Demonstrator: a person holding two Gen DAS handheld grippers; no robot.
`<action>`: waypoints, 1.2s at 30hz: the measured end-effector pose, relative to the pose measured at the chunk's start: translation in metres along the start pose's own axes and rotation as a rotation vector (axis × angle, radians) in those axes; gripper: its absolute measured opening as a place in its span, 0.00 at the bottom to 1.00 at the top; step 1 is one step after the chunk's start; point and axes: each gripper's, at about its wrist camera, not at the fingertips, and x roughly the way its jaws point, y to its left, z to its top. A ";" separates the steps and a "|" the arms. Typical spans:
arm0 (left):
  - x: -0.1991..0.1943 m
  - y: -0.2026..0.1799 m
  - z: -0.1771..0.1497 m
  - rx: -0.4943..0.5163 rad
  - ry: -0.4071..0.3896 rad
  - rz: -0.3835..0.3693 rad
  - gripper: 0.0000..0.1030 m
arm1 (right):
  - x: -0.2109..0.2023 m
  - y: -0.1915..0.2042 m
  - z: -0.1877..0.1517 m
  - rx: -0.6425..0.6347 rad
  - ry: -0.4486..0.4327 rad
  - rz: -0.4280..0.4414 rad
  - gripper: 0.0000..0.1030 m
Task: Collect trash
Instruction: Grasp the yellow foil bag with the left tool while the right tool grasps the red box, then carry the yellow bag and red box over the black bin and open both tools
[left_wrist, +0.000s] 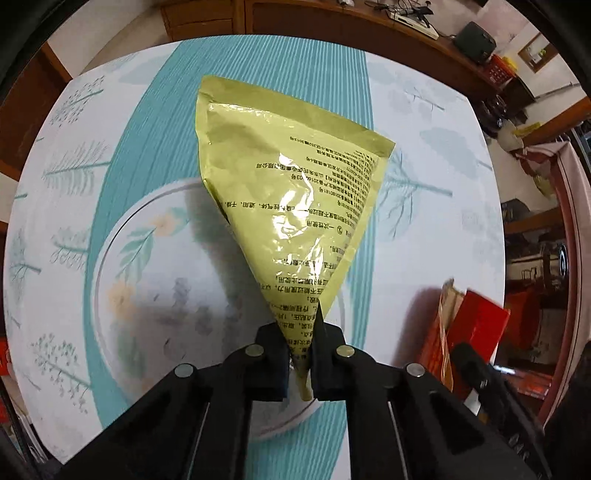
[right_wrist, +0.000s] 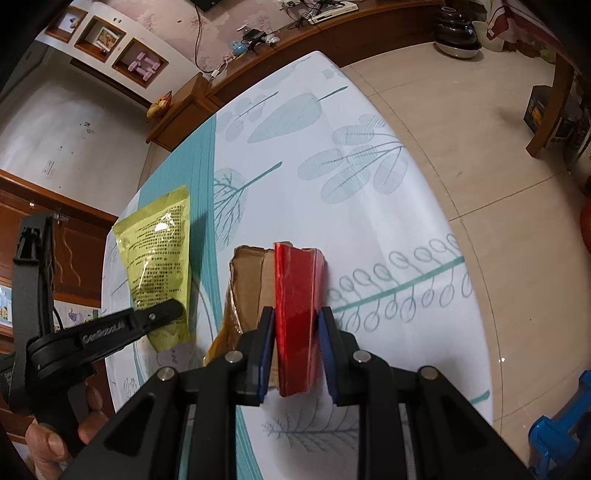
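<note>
The left gripper (left_wrist: 301, 354) pinches the yellow pouch (left_wrist: 291, 192) at one narrow corner, its jaws pressed onto the foil — the pouch fans out ahead of the fingers, above a plate (left_wrist: 110, 258) on the table (left_wrist: 424, 229). The right gripper (right_wrist: 297, 350) clamps a flattened red box (right_wrist: 297, 306) between its blue pads (right_wrist: 266, 354), the box's brown cardboard inner face showing to the left; it appears lifted just off the tablecloth, though contact at its far end cannot be ruled out. The step in hand is judged to be carrying both items to a trash container, which is not in view. A corner pinch on slick foil is likely to slip, so the operator should keep the left jaws fully closed and avoid swinging the pouch. The box is gripped near one end — it should be kept level, since a tilt could lever it out of the pads. The two loads are near each other and should be kept apart in transit.
</note>
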 end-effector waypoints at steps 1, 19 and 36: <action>-0.004 0.004 -0.006 0.003 0.004 -0.006 0.06 | -0.001 0.002 -0.003 -0.005 0.001 0.001 0.23; -0.093 0.132 -0.160 0.095 0.000 -0.024 0.06 | -0.034 0.063 -0.120 -0.119 0.017 0.010 0.22; -0.177 0.265 -0.319 0.244 -0.143 -0.119 0.06 | -0.106 0.160 -0.335 -0.116 -0.143 -0.017 0.21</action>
